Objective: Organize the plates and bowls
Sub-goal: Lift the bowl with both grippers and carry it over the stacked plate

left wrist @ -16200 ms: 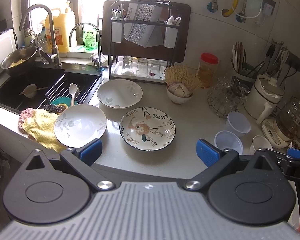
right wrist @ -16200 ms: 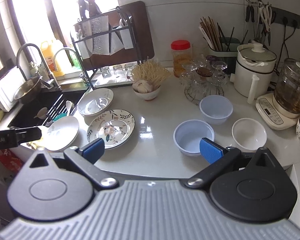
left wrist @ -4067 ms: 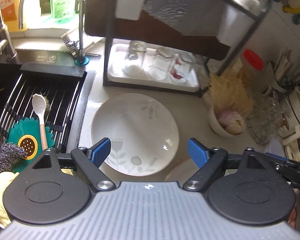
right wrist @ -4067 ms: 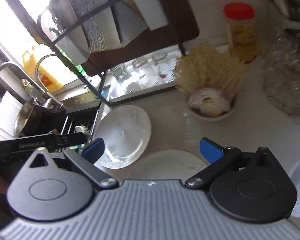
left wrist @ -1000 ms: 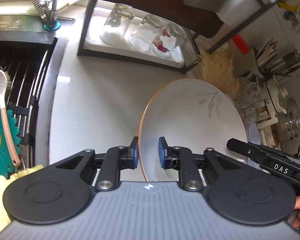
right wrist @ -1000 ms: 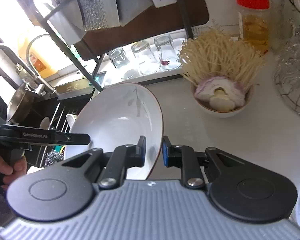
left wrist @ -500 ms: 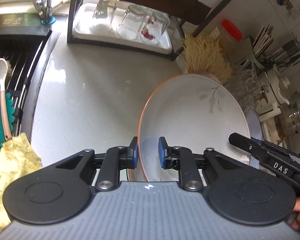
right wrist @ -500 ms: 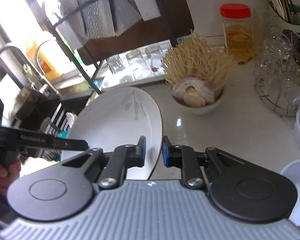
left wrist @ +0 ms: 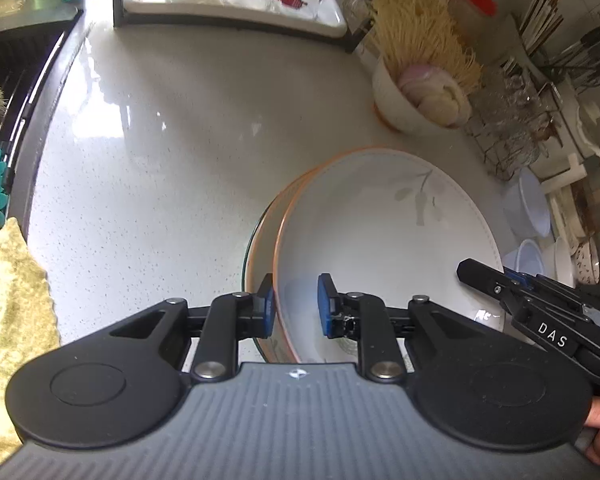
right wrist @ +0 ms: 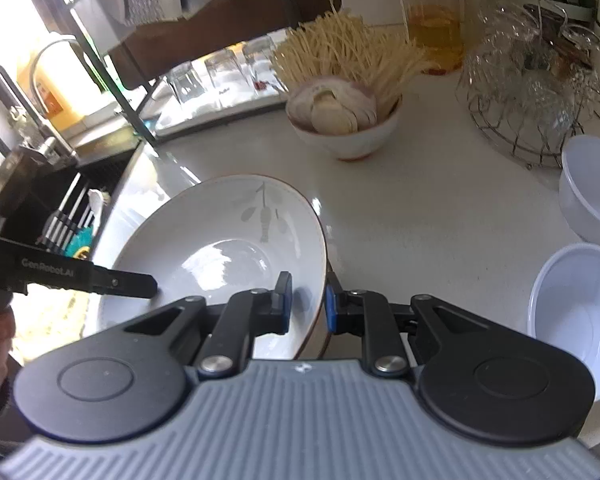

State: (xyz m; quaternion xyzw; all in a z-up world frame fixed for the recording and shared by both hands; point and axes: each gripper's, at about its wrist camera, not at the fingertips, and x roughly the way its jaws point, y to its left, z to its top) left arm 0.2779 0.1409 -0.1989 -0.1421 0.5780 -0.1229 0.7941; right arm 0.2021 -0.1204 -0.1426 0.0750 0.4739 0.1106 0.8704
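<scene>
White leaf-print bowl (left wrist: 388,236) sits in another bowl (left wrist: 265,220) — 2 claws grip its rim.

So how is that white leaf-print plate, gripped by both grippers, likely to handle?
The white plate looks like glazed ceramic: probably rigid, fairly heavy and breakable. Its glossy surface may slip between the pads. The left gripper and right gripper each straddle only its rim, so it could tilt.

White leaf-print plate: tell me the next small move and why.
Probably lower it a little further, then open both tongs. The white leaf-print plate is gripped at opposite rims by the left tongs and right tongs, directly above the stacked plates.
</scene>
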